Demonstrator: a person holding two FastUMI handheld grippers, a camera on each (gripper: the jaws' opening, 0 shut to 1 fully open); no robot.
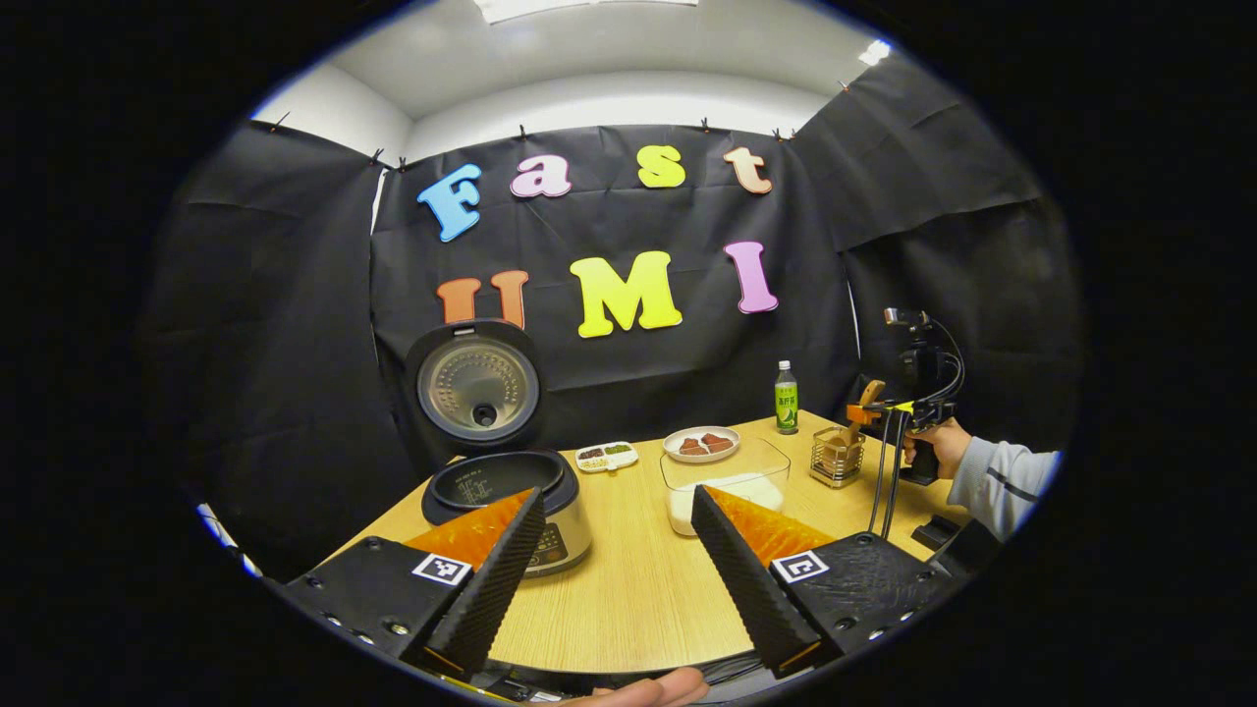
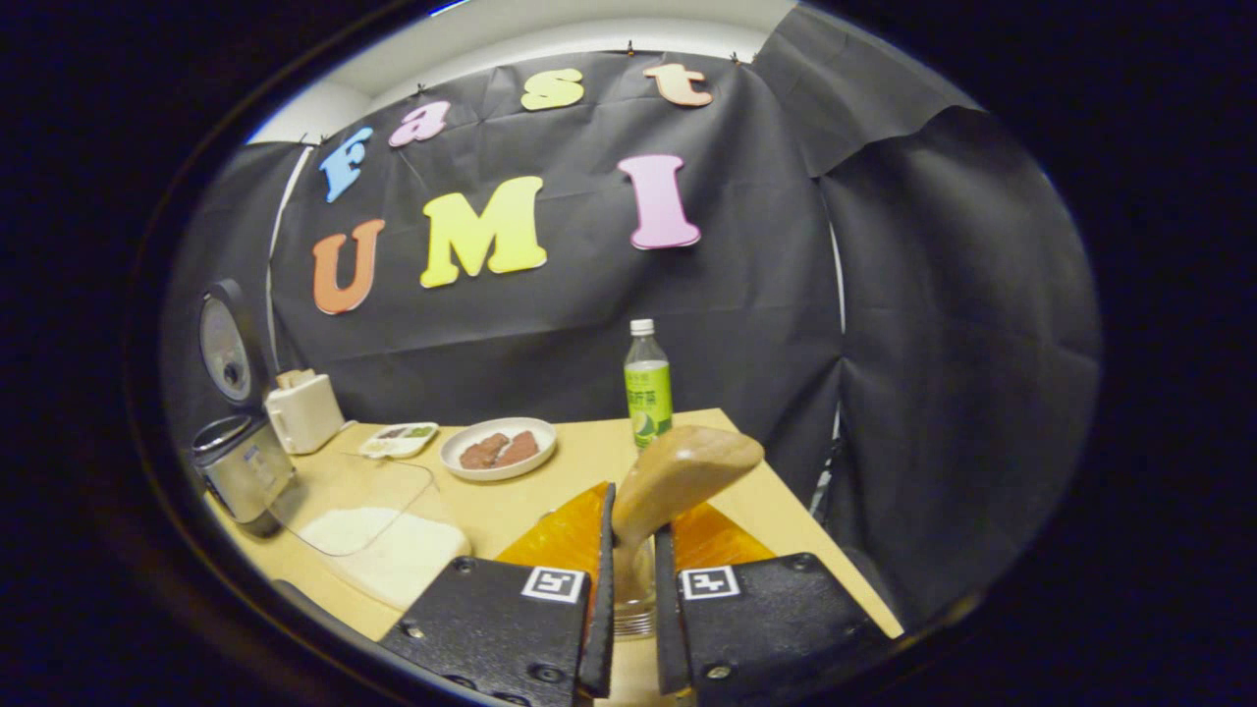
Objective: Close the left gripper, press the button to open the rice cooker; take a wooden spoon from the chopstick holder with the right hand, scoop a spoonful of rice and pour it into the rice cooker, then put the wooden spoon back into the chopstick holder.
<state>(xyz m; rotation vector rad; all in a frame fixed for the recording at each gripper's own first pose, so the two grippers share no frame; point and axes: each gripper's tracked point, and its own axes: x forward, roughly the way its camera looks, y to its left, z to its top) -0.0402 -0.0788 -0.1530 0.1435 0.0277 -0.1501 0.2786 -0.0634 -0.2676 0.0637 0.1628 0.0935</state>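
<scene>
Wooden spoon [image 2: 678,481] is pinched between the right gripper's [image 2: 633,550] fingers, handle roughly upright over the chopstick holder [image 1: 837,458]. Rice container [image 1: 727,486] is just to its left, cooker [image 1: 506,496] already open beyond; left gripper [image 1: 614,565] is spread, idle.

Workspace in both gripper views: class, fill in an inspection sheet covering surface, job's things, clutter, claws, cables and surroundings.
Surface: wooden table, bare near the front.
Job's things: rice cooker with lid up; clear rice tub; wooden spoon upright in the wire holder.
Clutter: green bottle, plate of brown pieces, small snack tray, pale toaster-like box.
Claws: left claw open, holding nothing; right claw shut on the spoon's handle.
Cables: black cable looping off the right claw's top.
Surroundings: black cloth wall; person's grey sleeve.
</scene>
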